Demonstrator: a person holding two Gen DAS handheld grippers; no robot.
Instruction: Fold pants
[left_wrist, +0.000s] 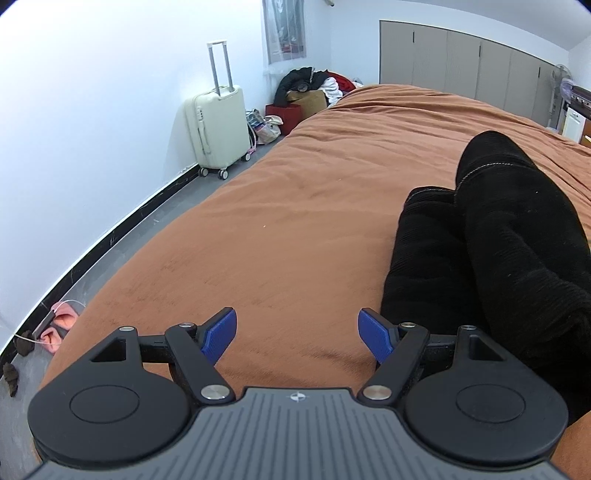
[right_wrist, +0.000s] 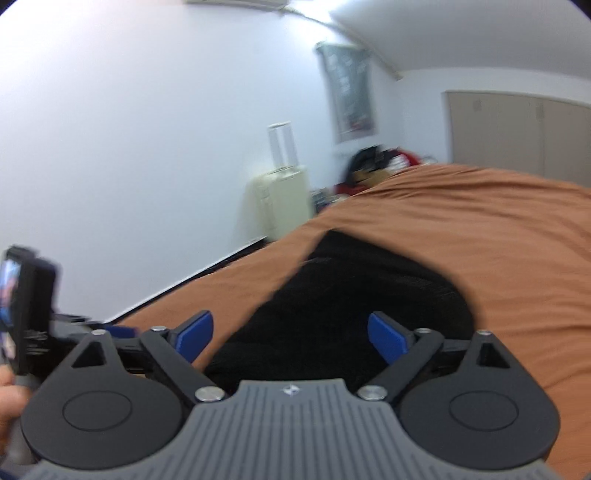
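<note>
Left gripper (left_wrist: 297, 334): jaws wide, nothing between them, only bare brown bedspread (left_wrist: 295, 206) under the blue pads. Right gripper (right_wrist: 290, 338): jaws wide too, gripping nothing; the black pants (right_wrist: 354, 295) lie right under and ahead of it, no pad pressing on cloth. View is blurred, so edge detail is unclear.

Pants sit on the bedspread, partly folded, one layer lapped over another. In the left wrist view they (left_wrist: 509, 236) lie off to the gripper's right, long axis running away from the camera. Right hand is nearer; I'd expect it to lead the next grab.

Far: suitcase (left_wrist: 218, 125) against the wall.
</note>
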